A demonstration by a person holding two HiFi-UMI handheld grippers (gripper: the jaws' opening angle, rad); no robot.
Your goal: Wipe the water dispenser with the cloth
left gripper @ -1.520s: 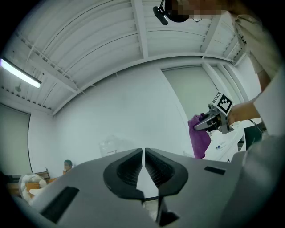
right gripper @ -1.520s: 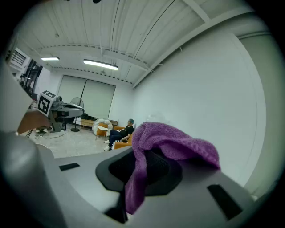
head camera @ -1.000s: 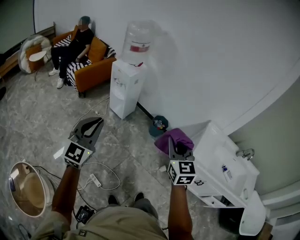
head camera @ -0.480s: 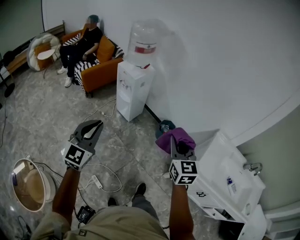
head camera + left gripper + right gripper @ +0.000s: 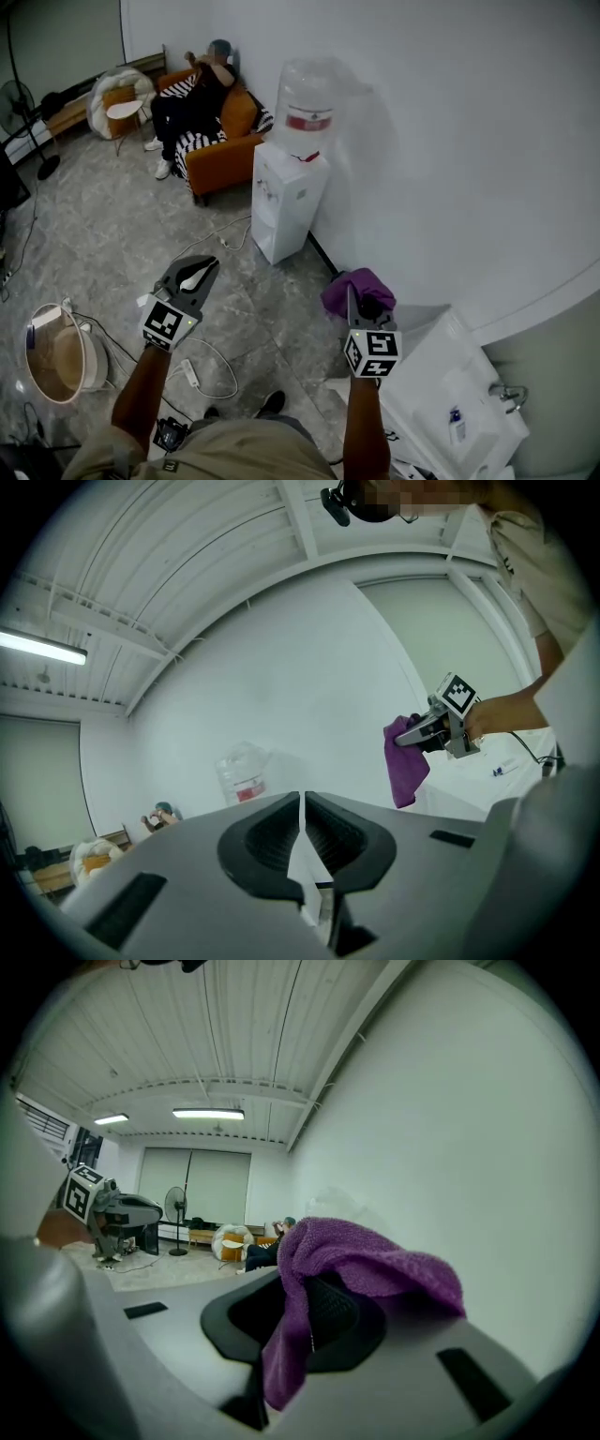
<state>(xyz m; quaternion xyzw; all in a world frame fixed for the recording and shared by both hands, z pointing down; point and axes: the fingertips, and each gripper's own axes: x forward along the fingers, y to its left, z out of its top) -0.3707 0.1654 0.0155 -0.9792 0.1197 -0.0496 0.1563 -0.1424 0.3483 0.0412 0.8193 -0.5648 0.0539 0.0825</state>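
Observation:
A white water dispenser (image 5: pixel 286 200) with a clear bottle (image 5: pixel 308 103) on top stands against the white wall; its bottle (image 5: pixel 242 774) also shows in the left gripper view. My right gripper (image 5: pixel 356 302) is shut on a purple cloth (image 5: pixel 354 288), held in the air to the right of and nearer than the dispenser. The cloth (image 5: pixel 366 1269) drapes over the jaws in the right gripper view. My left gripper (image 5: pixel 202 270) is shut with nothing in it, out over the floor in front of the dispenser. The cloth (image 5: pixel 405 761) and right gripper (image 5: pixel 403 739) show in the left gripper view.
A person sits on an orange sofa (image 5: pixel 225 141) left of the dispenser. Cables and a power strip (image 5: pixel 187 371) lie on the floor. A round basket (image 5: pixel 56 361) stands at lower left, a fan (image 5: pixel 19 103) far left. A white cabinet (image 5: pixel 450 394) stands at lower right.
The view has shifted: the dispenser now sits further right and lower in the head view. Both grippers kept their pose, the right still holding the cloth.

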